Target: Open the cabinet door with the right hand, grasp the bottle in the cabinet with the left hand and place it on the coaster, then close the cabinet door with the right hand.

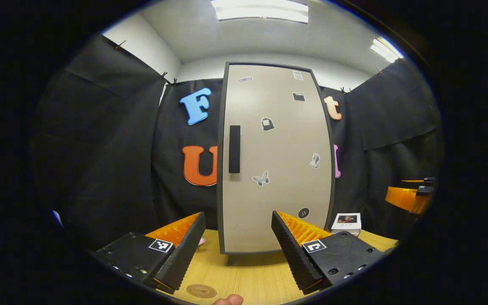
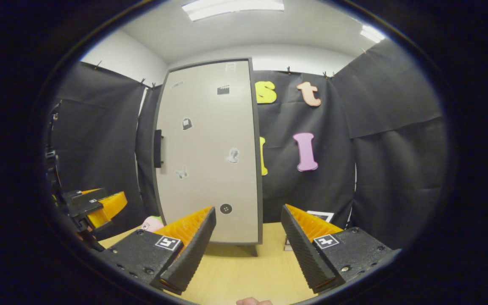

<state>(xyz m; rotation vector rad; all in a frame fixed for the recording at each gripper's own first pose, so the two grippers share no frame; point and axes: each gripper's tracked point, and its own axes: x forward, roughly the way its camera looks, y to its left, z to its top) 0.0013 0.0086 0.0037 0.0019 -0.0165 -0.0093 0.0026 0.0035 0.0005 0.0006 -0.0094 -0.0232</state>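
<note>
in the left gripper view the left gripper [image 1: 237,250] hangs low over the wooden table [image 1: 244,275], its fingers spread wide with nothing between them. bare tabletop fills the gap between them, and a fingertip [image 1: 229,300] shows at the very bottom edge. just beside the left finger, on the near table, lies a round brown coaster [image 1: 201,290], flat and uncovered. a bit of something pink [image 1: 201,241] peeks out behind that finger; what it is cannot be told.

in the right gripper view the right gripper [image 2: 248,248] is likewise spread apart and holds nothing, with open table [image 2: 235,271] ahead of it up to the cabinet's foot.

farther back stands the cabinet [image 1: 275,161], upright, its long axis vertical, resting on short legs on the table. its grey door is shut and faces the grippers, with small stickers scattered over it. the dark handle [image 1: 234,149] is a vertical bar near the door's left edge, about mid-height; in the right gripper view the handle [image 2: 157,148] sits at the far left edge of the door, seen nearly side-on. the bottle is not seen with the door shut.

to the right of the cabinet's base a small white box [image 1: 346,223] sits on the table, near but apart from it. the right gripper [image 1: 411,195] shows at the right edge, well off from the cabinet. black cloth closes the booth behind and at both sides.
</note>
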